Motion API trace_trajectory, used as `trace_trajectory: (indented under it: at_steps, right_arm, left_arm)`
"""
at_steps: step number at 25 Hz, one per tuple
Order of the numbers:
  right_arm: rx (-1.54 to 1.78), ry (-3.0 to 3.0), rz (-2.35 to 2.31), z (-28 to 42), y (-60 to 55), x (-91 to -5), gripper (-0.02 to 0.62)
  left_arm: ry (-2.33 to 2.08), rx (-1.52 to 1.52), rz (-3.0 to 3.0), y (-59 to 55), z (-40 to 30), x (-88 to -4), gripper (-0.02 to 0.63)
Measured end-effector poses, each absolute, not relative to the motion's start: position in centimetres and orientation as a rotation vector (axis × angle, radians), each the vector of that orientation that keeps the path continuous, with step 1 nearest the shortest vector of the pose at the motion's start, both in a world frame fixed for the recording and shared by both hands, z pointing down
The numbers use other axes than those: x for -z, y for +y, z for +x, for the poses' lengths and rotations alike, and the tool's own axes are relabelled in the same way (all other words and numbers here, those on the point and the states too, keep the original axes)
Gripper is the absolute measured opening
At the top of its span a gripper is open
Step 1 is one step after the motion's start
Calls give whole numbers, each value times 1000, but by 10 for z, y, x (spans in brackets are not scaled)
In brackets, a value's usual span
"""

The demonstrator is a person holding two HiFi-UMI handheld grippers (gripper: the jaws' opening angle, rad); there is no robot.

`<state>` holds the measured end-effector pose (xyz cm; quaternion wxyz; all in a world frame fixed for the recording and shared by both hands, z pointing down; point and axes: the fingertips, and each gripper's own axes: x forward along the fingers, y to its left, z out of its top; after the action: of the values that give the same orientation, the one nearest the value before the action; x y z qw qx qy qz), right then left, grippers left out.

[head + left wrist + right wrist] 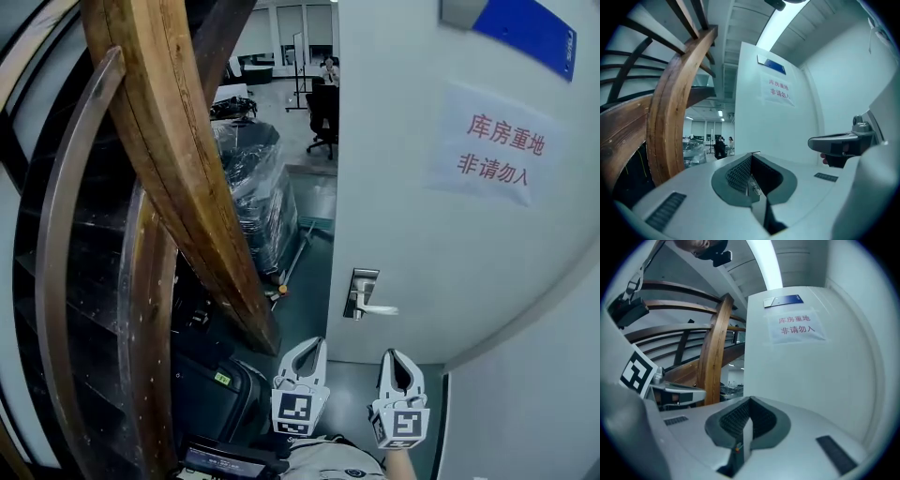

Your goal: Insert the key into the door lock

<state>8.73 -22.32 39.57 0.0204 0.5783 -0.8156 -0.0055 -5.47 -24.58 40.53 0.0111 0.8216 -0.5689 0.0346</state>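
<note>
Closest, at the bottom of the head view, the left gripper (314,343) and the right gripper (390,355) sit side by side, both pointing at the white door (422,234) and short of it. In its own view the left gripper's jaws are closed on a small metal key (753,186). The right gripper's jaws are pressed together; a pale strip (745,437) shows in their seam, and I cannot tell what it is. Above them the lock plate (362,284) with its lever handle (375,308) stands clear of both. A paper notice (497,145) hangs higher up, and a curved wooden stair rail (169,141) rises at the left.
</note>
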Motion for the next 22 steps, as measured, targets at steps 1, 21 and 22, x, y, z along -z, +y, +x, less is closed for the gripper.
trace_trajectory:
  at_steps: [1,21,22]
  right_arm:
    - [16,-2536,1792,85,-224,-393,8]
    - [31,-2550,1783,75,-236,-386,6]
    - [31,-2550,1783,76,-236,-387,6]
  left_arm:
    - [-1775,-104,2561,-246,-55,-405,5]
    - [-1812,-72,2580,-251,-55,-393,4]
    - [-1813,-72,2579,-251,-55,-393,5]
